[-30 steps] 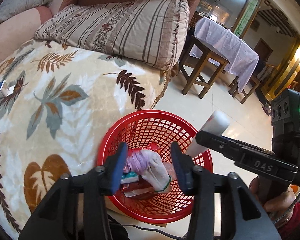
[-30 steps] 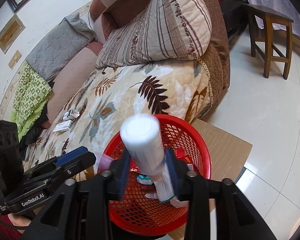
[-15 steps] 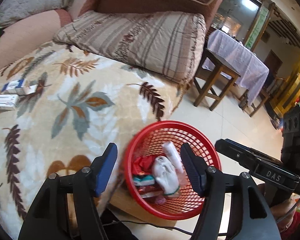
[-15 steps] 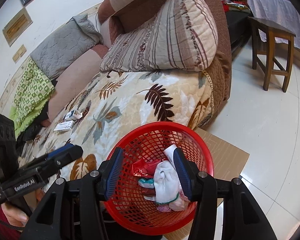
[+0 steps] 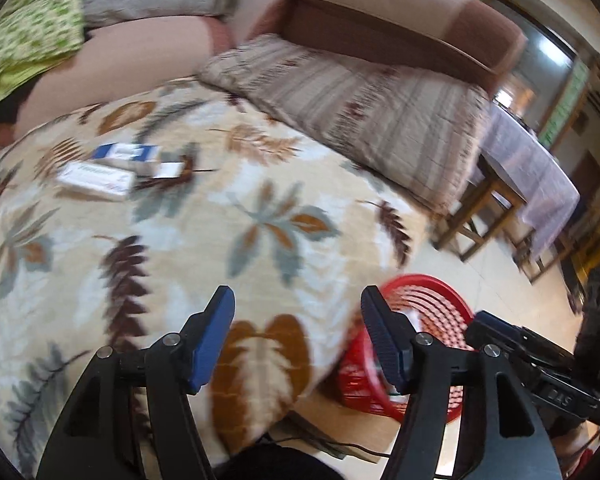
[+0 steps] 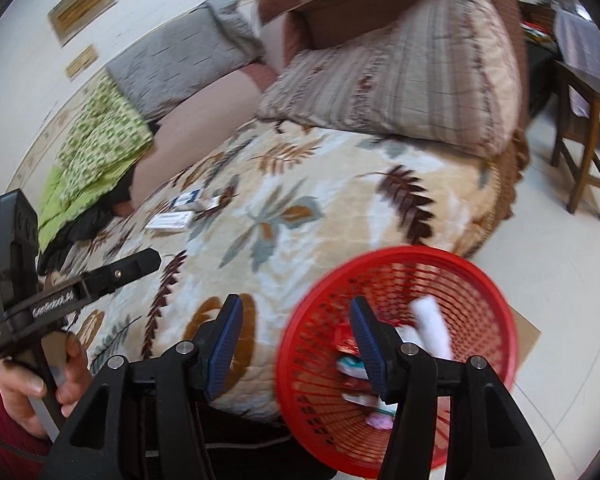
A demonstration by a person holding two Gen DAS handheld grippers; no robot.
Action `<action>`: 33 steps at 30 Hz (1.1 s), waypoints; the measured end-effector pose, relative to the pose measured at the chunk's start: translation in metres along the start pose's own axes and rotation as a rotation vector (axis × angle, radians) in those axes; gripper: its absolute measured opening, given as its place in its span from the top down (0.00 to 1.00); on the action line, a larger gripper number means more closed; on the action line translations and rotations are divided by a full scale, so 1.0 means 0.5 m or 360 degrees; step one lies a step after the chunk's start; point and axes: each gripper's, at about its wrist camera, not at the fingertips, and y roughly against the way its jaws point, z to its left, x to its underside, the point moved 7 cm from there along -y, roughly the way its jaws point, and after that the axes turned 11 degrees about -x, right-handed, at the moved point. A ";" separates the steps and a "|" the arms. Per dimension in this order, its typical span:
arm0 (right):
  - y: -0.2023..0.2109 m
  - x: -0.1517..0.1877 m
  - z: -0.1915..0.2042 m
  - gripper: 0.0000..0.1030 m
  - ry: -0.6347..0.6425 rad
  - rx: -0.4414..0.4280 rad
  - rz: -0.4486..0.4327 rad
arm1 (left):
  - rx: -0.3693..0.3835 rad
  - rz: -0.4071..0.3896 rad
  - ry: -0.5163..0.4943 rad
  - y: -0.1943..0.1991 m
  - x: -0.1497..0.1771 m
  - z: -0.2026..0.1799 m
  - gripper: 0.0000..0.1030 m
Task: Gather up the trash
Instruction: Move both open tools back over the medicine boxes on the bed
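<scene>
Left wrist view: leaf-print blanket (image 5: 260,220) fills your frame, red basket (image 5: 432,312) low right, small boxes (image 5: 108,168), probably the remaining trash, far left. Both grippers, left (image 5: 298,336) and right (image 6: 296,340), gape empty. Swing fast through this blur and you'll overshoot them.

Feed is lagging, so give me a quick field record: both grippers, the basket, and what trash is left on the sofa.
left gripper: open, empty, over the leaf blanket
right gripper: open, empty, at the basket's near rim
basket: red, on the floor beside the sofa, holds a white roll and wrappers
remaining: small boxes on the blanket
</scene>
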 end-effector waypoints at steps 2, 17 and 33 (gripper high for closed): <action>-0.024 -0.009 0.034 0.42 0.0052 -0.0046 0.0026 | -0.0074 0.0007 0.0042 -0.002 -0.001 0.046 0.37; -0.305 -0.091 0.271 0.41 0.0420 -0.0270 0.0343 | -0.0483 0.0040 0.0704 -0.051 0.003 0.456 0.37; -0.759 -0.244 0.343 0.41 0.1090 -0.0002 0.0609 | -0.0508 -0.0032 0.0610 -0.176 -0.029 0.516 0.37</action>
